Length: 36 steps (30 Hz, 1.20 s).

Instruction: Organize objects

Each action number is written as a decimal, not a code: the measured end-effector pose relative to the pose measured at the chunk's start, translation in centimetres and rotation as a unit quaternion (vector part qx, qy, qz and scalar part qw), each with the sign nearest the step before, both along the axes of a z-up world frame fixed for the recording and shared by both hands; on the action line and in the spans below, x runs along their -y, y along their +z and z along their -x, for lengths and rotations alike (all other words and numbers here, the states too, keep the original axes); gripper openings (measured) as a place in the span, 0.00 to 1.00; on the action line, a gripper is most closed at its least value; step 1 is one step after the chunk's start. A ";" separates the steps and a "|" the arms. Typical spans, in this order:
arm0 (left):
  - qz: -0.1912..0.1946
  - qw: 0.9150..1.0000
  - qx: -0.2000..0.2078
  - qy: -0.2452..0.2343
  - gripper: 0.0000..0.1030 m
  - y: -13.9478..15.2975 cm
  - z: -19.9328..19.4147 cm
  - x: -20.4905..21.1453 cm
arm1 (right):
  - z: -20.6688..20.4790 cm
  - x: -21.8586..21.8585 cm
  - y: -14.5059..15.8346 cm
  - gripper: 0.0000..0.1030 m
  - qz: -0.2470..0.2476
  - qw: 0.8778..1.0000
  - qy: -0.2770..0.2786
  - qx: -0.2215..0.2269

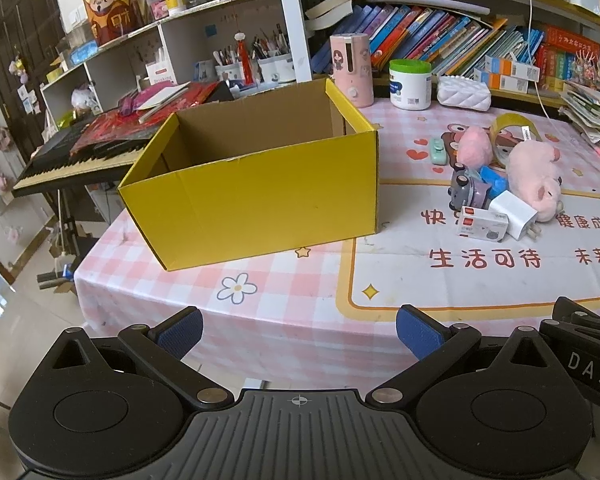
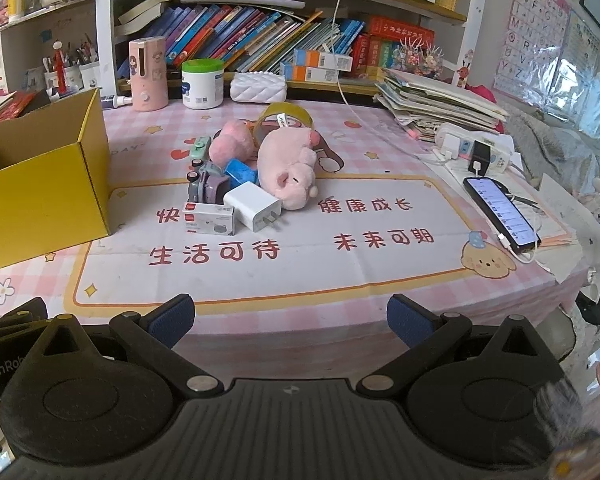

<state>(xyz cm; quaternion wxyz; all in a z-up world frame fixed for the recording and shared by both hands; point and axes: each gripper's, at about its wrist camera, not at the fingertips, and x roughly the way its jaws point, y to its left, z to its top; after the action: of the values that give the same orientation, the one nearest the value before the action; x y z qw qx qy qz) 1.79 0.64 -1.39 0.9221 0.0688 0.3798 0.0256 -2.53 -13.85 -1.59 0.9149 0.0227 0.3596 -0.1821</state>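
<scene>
Your desk (image 2: 340, 280) wears a pink checked cloth with a cream panel of red characters, and behind it one long shelf (image 2: 284, 84) carries a leaning row of books; a keyboard (image 1: 72, 164) stands off the desk's left end.

One yellow cardboard box (image 1: 260, 200) sits open-topped on the left part of the desk; its inside shows only bare cardboard.

To its right, well apart from it, lies one heap of small things, touching one another: two pink plush toys, the larger (image 2: 288, 168) on its side at the right and the smaller (image 2: 230, 140) behind it; one roll of yellow tape (image 2: 286, 116) standing on edge at the back; one white charger plug (image 2: 254, 206) with its two prongs pointing toward you; one small white carton with a red mark (image 2: 208, 218) just beside it; one grey toy car (image 2: 206, 184); one blue block (image 2: 240, 172); one mint-green item (image 2: 199, 148), too small to identify.

One phone (image 2: 502, 212) lies lit at the right edge, cabled.

Your left hand-held gripper (image 1: 300, 332) hangs over the near desk edge, released, its blue pads wide apart around nothing; your right hand-held gripper (image 2: 290, 318) is likewise spread and empty.
</scene>
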 end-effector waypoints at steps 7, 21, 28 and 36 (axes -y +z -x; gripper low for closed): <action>0.008 1.000 -0.010 -0.001 1.00 -0.3 -1.3 0.8 | -0.8 0.8 -0.2 1.00 -0.006 1.000 0.011 0.003; 0.046 0.999 -0.018 -0.012 1.00 -1.0 -4.7 3.4 | -4.3 5.1 -0.2 1.00 -0.017 0.998 0.063 0.013; 0.072 0.997 -0.029 0.004 1.00 -1.4 -6.6 5.0 | -6.8 7.5 -0.1 1.00 -0.024 0.995 0.099 0.023; 0.083 0.996 -0.034 0.010 1.00 -1.7 -8.0 6.6 | -10.4 11.2 -0.7 1.00 -0.063 0.993 0.094 0.036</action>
<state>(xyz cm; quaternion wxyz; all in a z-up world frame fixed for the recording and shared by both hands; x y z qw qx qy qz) 9.80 -6.01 -3.12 0.9108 -0.0110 0.4126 0.0007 7.89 -25.04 -2.33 0.9370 0.0527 0.3378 -0.0712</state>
